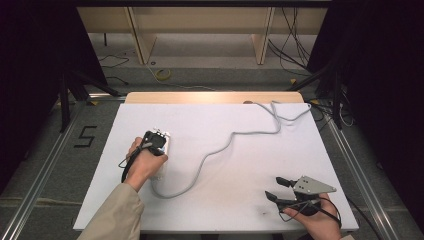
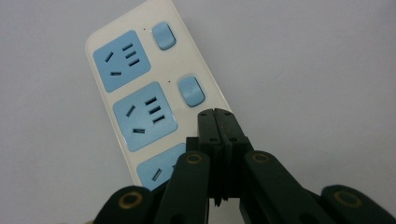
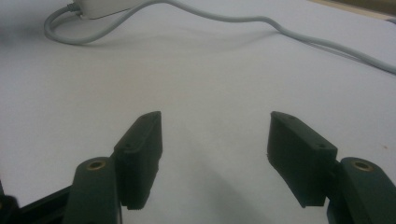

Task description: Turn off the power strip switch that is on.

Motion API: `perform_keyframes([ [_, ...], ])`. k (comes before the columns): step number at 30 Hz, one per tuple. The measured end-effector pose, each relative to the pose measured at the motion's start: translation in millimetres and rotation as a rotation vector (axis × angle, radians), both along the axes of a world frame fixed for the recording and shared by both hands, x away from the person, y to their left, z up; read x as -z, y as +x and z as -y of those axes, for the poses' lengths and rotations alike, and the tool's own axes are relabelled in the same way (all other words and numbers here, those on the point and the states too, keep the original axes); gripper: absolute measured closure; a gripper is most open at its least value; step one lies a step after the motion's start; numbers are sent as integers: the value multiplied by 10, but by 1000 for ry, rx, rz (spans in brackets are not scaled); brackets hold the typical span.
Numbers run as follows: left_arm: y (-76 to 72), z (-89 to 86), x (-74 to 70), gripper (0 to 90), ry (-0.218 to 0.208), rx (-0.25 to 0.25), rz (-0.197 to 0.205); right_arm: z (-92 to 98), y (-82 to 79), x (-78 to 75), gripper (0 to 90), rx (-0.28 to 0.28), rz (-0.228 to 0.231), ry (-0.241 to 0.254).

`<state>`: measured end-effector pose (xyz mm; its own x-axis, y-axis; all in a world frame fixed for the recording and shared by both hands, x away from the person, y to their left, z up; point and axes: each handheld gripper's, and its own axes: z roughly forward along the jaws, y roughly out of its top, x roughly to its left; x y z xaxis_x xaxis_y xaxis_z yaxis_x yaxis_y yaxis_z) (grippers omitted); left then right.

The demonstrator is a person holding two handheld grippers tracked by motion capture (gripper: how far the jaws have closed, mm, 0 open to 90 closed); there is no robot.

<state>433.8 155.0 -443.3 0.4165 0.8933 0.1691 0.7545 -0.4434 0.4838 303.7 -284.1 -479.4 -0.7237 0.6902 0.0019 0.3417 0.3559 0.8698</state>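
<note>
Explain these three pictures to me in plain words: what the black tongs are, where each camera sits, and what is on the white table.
A person sits at a white table and holds a hand tool with two black jaws in each hand. The high view looks down from above. The other two cameras ride on the tools and look along their jaws. The left gripper has its jaws shut together with nothing between them, its tip over a white power strip with blue sockets and switches. The strip's grey cable snakes across the table to its far edge. The right gripper stands open over bare table near the front right corner, holding nothing.
</note>
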Motion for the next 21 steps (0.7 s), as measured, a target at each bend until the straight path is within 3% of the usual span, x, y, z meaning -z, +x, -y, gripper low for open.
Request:
perform_keyframes([
  [16, -59, -95, 14, 894, -70, -11, 39, 4, -1, -3, 364, 4, -1, 8],
  [21, -77, -126, -38, 893, -105, -21, 83, 3, 2, -2, 363, 6, -2, 10],
])
